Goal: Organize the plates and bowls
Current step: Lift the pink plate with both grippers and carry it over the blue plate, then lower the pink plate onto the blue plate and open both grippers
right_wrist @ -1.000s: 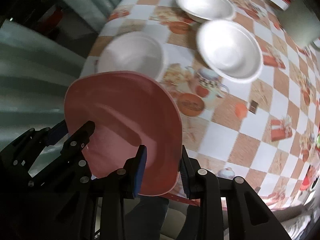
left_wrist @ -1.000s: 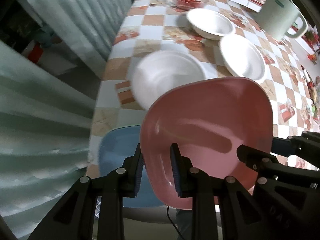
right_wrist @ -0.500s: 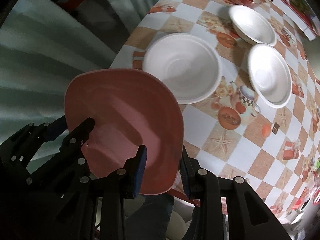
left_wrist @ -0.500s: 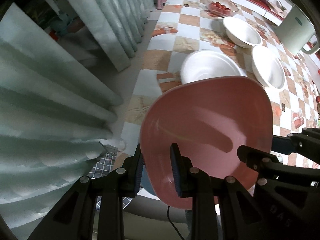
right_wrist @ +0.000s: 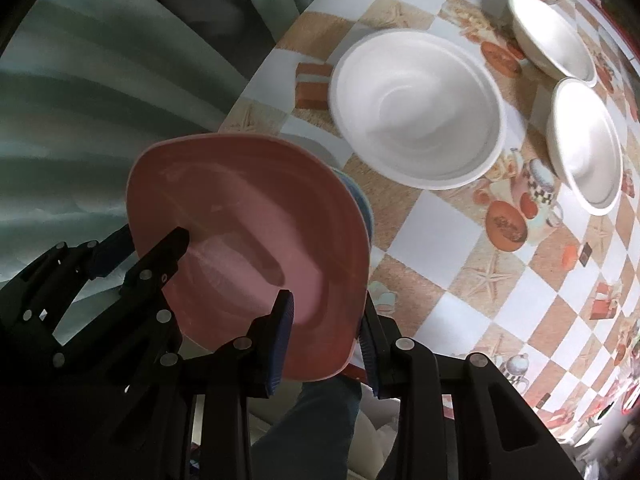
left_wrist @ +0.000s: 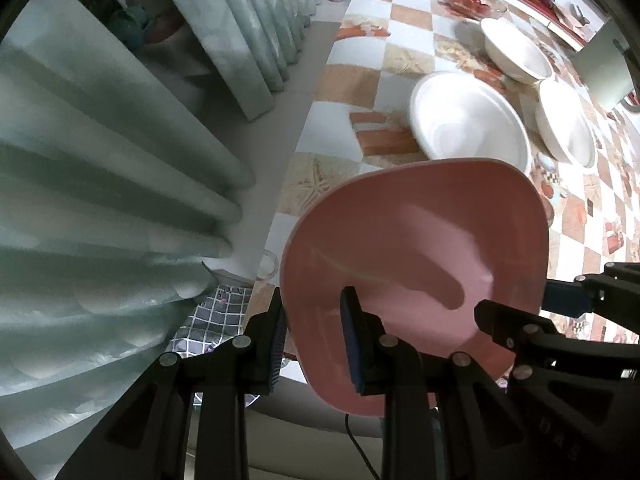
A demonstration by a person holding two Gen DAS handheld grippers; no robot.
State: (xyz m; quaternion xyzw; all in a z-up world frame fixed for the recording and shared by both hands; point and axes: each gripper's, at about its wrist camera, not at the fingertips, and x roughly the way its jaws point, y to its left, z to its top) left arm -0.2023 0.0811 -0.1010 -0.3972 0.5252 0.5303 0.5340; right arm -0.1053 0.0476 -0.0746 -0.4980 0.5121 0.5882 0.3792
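Observation:
A pink squarish plate (left_wrist: 416, 264) is held in the air above the near table edge by both grippers. My left gripper (left_wrist: 314, 340) is shut on its near left rim. My right gripper (right_wrist: 326, 340) is shut on its near right rim; the plate also shows in the right wrist view (right_wrist: 248, 248). Three white bowls stand on the checked tablecloth beyond: a near one (right_wrist: 416, 108), one to the right (right_wrist: 586, 144) and a far one (right_wrist: 550, 36). A blue plate edge (right_wrist: 360, 204) peeks out under the pink plate.
Pale green curtains (left_wrist: 100, 200) hang at the left of the table. A glass dish of red fruit (left_wrist: 472, 0) and a white jug (left_wrist: 608, 64) stand at the far end. The table's left edge (left_wrist: 304, 148) drops to the floor.
Both grippers, with the pink plate, have risen and drawn back toward the near left table edge. The white bowls now look farther off. The blue plate has gone out of the left view.

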